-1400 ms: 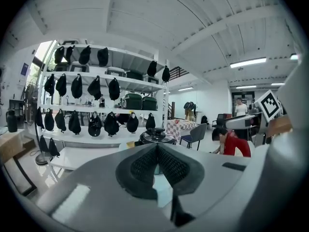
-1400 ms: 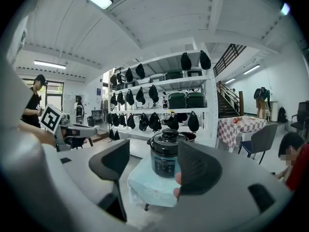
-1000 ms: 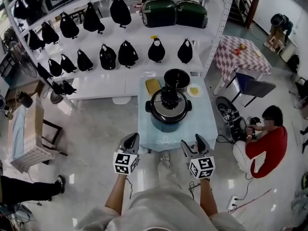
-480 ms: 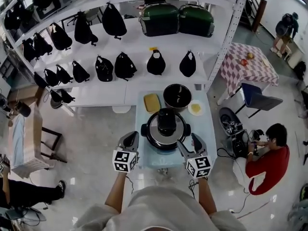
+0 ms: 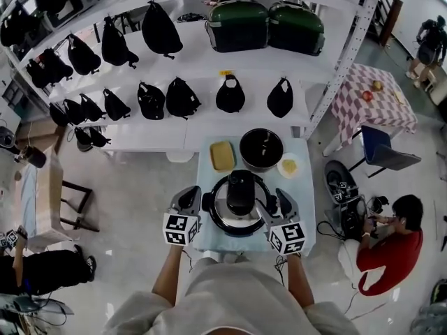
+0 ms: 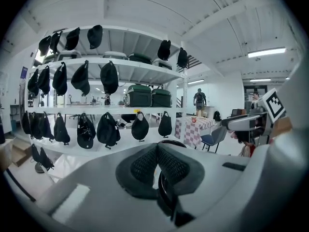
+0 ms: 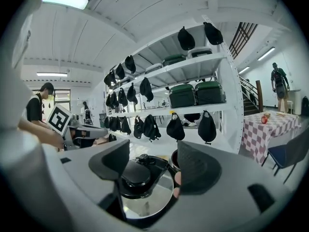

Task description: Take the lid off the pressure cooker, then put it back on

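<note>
While left tongs [image 5: 190, 195] are closed and right tongs [image 5: 272, 202] open, a black pot [image 5: 261, 149] stands behind the cooker [image 5: 223, 213].

Just ahead of the right claw [image 7: 152, 164], the cooker lid [image 7: 145, 199] gleams like mirror-polished metal, topped by a glossy black plastic handle [image 7: 136, 174]. The left claw's [image 6: 158, 166] pads [image 6: 144, 166] look dimpled, matt black, set in a smooth matt grey plastic shell. Below both claws the floor [image 5: 133, 194] shines.
</note>
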Demonstrator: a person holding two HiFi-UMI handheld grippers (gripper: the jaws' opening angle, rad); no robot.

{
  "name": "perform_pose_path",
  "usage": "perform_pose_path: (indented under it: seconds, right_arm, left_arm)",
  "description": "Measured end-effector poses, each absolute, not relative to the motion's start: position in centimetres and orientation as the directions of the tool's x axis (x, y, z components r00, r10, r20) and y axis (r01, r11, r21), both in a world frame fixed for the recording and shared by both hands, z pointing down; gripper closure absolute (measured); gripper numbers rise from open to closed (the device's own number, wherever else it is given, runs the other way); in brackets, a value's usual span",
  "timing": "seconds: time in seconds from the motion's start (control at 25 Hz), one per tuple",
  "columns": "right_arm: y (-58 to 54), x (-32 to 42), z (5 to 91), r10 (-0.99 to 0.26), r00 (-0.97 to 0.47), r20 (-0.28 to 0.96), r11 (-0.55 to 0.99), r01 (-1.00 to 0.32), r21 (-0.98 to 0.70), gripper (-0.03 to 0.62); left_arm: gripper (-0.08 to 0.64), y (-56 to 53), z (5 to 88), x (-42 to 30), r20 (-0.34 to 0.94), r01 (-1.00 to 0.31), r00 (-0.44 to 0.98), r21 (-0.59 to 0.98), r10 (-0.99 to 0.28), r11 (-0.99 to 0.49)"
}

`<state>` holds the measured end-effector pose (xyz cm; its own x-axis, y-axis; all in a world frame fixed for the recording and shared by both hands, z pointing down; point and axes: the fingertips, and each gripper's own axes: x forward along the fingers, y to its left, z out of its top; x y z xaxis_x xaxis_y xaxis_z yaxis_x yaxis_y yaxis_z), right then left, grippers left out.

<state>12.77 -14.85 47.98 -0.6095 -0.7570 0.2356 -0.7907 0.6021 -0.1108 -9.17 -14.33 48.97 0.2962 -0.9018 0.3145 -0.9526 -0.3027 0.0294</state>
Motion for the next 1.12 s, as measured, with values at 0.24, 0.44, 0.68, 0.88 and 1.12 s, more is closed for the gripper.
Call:
perform_pose_path:
  seconds: [0.24,0.44,0.68,0.88,1.12]
  right_arm:
    - [-16.1,11.5,49.5,-0.728,-0.634,0.260,0.622,-0.771,-0.139,0.296]
    - [-16.6,10.5,50.2,-0.725,-0.632,0.275,0.620,-0.772,-0.140,0.296]
    - [-16.5,9.1,51.1,-0.745,-0.593,0.307,0.583,-0.801,-0.135,0.296]
    - [-16.3,7.5,51.3,-0.767,-0.555,0.324,0.547,-0.828,-0.123,0.296]
    - [-16.0,6.2,51.1,-0.792,-0.504,0.345,0.503,-0.858,-0.100,0.296]
  left_arm:
    - [0.554,-15.0,51.3,-9.9,0.367,-0.957,0.281,0.044,-0.887,-0.285]
    - [0.554,-14.7,54.5,-11.2,0.431,-0.958,0.278,0.061,-0.858,-0.280]
    - [0.554,-14.9,58.0,-12.7,0.486,-0.944,0.326,0.117,-0.811,-0.308]
    - [0.554,-14.9,60.3,-13.8,0.508,-0.916,0.401,0.233,-0.763,-0.327]
    - [0.554,-15.4,61.3,-14.3,0.504,-0.877,0.480,0.294,-0.718,-0.380]
